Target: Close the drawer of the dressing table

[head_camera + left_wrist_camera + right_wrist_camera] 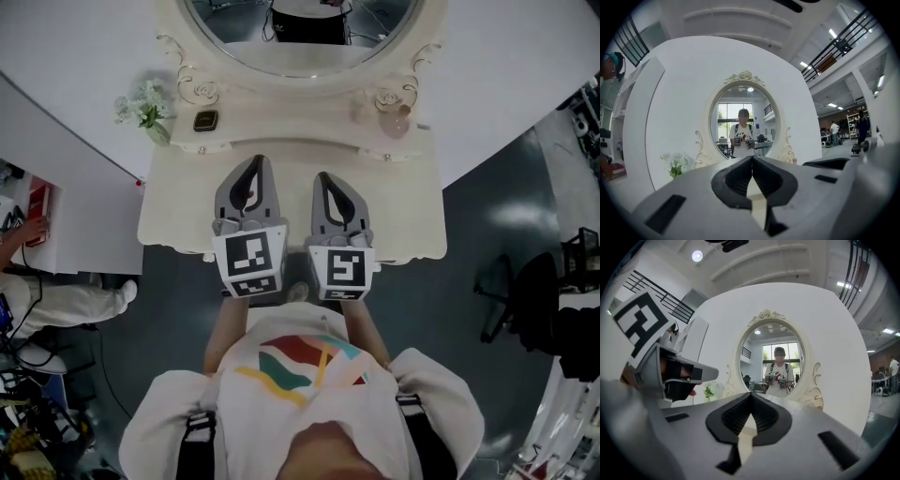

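Left gripper (255, 161): fingers pressed together tip to tip, nothing between them. Right gripper (322, 176): closed the same way, also holding nothing. Both are held level, side by side and just apart, over the middle of the dressing table (178, 211), with their marker cubes at its front edge and their tips toward the oval mirror (300, 42) at the back edge. Drawer: beneath the top, hidden by top and grippers, position not discernible. Back-left corner: vase of white flowers (145, 108), with a small dark square item (205, 120) just beside it. Back-right corner: pale pink bottle (399, 118).
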Demonstrator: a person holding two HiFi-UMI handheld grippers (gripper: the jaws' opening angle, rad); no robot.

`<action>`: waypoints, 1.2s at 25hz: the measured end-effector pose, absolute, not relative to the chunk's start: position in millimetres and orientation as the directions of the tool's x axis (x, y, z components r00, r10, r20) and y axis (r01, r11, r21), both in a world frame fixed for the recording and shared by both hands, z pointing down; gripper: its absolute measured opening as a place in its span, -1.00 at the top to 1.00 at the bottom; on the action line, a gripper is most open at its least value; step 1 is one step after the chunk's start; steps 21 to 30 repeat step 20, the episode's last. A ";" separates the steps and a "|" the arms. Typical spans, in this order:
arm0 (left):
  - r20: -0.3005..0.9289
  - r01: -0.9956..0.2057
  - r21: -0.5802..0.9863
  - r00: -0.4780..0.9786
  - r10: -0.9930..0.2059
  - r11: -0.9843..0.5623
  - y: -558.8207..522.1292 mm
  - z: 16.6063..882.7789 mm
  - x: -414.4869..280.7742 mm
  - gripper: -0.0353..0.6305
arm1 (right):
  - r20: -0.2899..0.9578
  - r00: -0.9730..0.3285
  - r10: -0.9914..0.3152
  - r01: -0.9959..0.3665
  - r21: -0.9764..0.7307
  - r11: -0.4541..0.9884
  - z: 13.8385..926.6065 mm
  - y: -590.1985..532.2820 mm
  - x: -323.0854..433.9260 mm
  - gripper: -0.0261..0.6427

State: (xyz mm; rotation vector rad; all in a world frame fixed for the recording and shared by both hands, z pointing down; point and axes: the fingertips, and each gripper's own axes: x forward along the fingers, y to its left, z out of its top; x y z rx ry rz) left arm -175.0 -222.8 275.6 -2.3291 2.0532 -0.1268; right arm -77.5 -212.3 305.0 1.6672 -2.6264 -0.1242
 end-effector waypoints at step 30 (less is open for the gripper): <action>0.083 -0.996 -0.013 0.083 -0.993 -0.085 -245.1 300.5 -178.7 0.88 | 0.016 -0.428 -0.903 -0.888 0.177 0.424 314.3 -233.0 -74.0 0.93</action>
